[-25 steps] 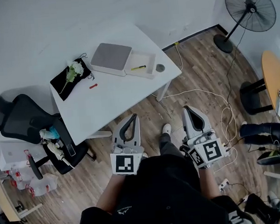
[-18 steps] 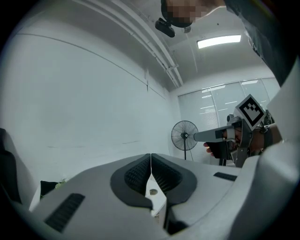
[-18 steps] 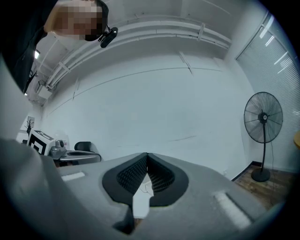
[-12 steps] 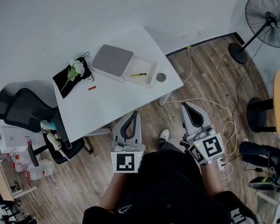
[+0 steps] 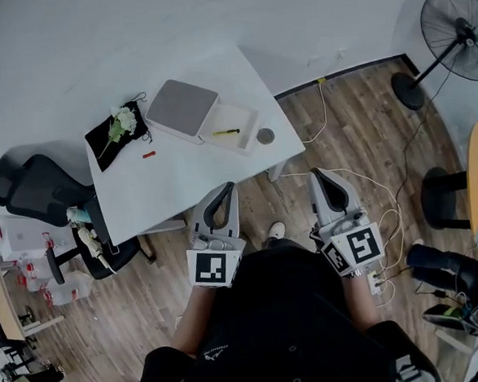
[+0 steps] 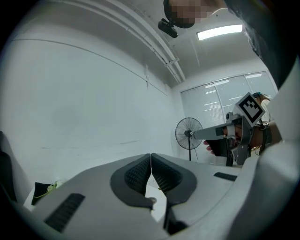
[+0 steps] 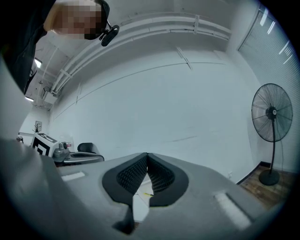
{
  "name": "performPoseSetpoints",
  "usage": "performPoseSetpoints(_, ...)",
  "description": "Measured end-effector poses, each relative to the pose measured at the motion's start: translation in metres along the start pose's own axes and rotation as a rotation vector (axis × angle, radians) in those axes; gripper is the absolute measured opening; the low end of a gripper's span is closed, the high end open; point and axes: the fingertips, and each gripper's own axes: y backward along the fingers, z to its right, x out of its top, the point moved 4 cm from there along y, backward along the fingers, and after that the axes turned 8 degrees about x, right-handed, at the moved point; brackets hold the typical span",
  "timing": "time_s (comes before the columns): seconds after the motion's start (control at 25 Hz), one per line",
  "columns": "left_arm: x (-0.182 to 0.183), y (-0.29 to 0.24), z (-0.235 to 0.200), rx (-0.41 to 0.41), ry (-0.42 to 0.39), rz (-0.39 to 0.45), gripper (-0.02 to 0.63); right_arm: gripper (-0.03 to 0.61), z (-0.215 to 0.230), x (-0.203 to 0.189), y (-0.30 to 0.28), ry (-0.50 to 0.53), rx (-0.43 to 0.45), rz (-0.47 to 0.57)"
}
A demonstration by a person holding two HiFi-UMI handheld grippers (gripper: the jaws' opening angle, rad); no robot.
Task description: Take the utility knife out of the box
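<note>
The open white box (image 5: 233,129) stands at the far right of the white table (image 5: 181,174), its grey lid (image 5: 181,107) beside it. A yellow-green utility knife (image 5: 226,131) lies inside the box; it also shows as a small yellow streak, the knife (image 7: 147,194), through the gap under the right jaws. My left gripper (image 5: 225,189) is shut and empty, its tip at the table's near edge. Over the floor right of the table, my right gripper (image 5: 318,175) is likewise shut and empty. Both point level toward the wall: left gripper (image 6: 151,157), right gripper (image 7: 147,157).
A black cloth with a white flower (image 5: 119,127), a small red thing (image 5: 148,154) and a small round object (image 5: 265,135) lie on the table. A black office chair (image 5: 35,192) stands left. Cables (image 5: 369,177) run over the wooden floor; a standing fan (image 5: 456,24) is far right.
Both grippers have come nearer to the table, still shut. The left tip now reaches the table's near edge.
</note>
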Motion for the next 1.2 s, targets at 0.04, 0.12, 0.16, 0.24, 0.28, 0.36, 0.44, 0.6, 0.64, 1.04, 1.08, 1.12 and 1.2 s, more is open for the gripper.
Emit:
performPoseSetpoints(0.04,-0.001,-0.005,-0.001,-0.007,-0.009,-0.002,0.006,0.005,0.002,0.001,-0.001,0.001,0.002,-0.002)
performPoseSetpoints(0.12,-0.004,-0.015,-0.003,-0.024,-0.027,-0.009,0.007,0.005,0.005,0.000,-0.003,0.001,0.004,-0.006)
performPoseSetpoints(0.16,-0.006,-0.020,-0.004,-0.034,-0.036,-0.012,0.007,0.005,0.007,0.000,-0.005,0.001,0.003,-0.009)
performPoseSetpoints(0.24,-0.011,-0.028,-0.009,-0.051,-0.046,-0.016,0.006,0.005,0.011,-0.004,-0.012,0.002,-0.004,-0.021)
performPoseSetpoints(0.28,-0.013,-0.032,-0.012,-0.059,-0.051,-0.019,0.006,0.005,0.013,-0.005,-0.016,0.004,-0.010,-0.029)
performPoseSetpoints(0.36,-0.020,-0.041,-0.021,-0.081,-0.063,-0.032,0.007,0.005,0.016,-0.006,-0.026,0.009,-0.027,-0.039)
performPoseSetpoints(0.44,-0.030,-0.054,-0.031,-0.106,-0.078,-0.058,0.006,0.006,0.020,-0.004,-0.038,0.013,-0.043,-0.043)
performPoseSetpoints(0.6,-0.052,-0.087,-0.056,-0.153,-0.114,-0.135,0.006,0.005,0.027,0.000,-0.066,0.017,-0.066,-0.055)
performPoseSetpoints(0.64,-0.057,-0.094,-0.063,-0.161,-0.119,-0.161,0.008,0.005,0.029,0.000,-0.074,0.019,-0.070,-0.060)
performPoseSetpoints(1.04,-0.099,-0.159,-0.114,-0.325,-0.202,-0.262,0.006,0.005,0.033,-0.008,-0.148,0.014,-0.121,-0.097)
performPoseSetpoints(1.08,-0.105,-0.164,-0.117,-0.349,-0.221,-0.281,0.006,0.005,0.032,-0.009,-0.154,0.017,-0.124,-0.101)
performPoseSetpoints(1.12,-0.111,-0.168,-0.120,-0.372,-0.242,-0.304,0.006,0.005,0.032,-0.010,-0.160,0.019,-0.127,-0.105)
performPoseSetpoints(1.2,-0.123,-0.176,-0.123,-0.418,-0.289,-0.348,0.006,0.005,0.031,-0.012,-0.168,0.012,-0.139,-0.110)
